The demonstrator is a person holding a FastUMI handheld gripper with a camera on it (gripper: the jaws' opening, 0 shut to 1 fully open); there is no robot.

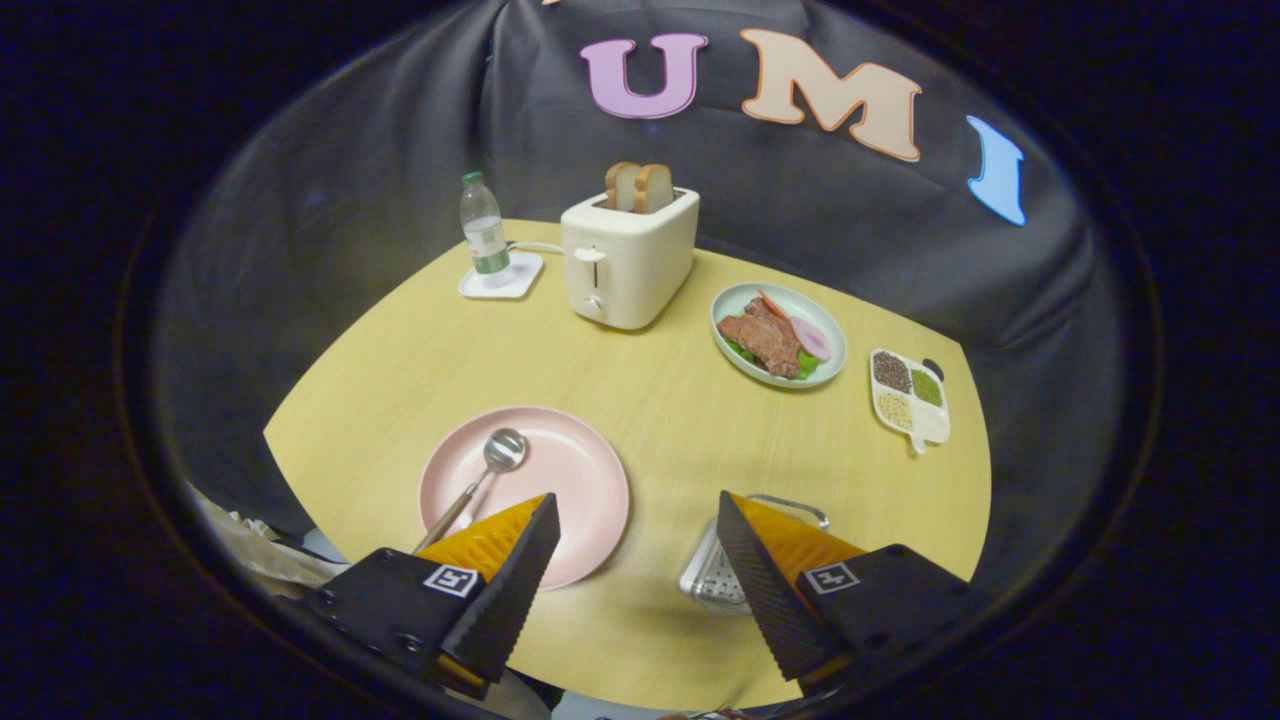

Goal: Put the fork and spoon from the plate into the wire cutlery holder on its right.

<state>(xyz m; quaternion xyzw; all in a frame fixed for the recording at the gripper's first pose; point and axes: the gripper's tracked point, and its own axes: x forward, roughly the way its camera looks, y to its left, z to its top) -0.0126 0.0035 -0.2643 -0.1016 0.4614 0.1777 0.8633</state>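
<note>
Gripper (pixel 635 520) is spread wide open with nothing in it, hanging above the table's (pixel 660 420) near edge. The spoon (pixel 480 480) lies on the pink plate (pixel 580 470) just ahead of the left finger, handle partly tucked behind it. The wire cutlery holder (pixel 715 580) peeks out by the right finger, right of the plate. Toaster (pixel 628 255) sits toward the far edge.

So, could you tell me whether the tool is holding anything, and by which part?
Nothing is held: the tool is open, above the table, with the spoon on the plate.
</note>
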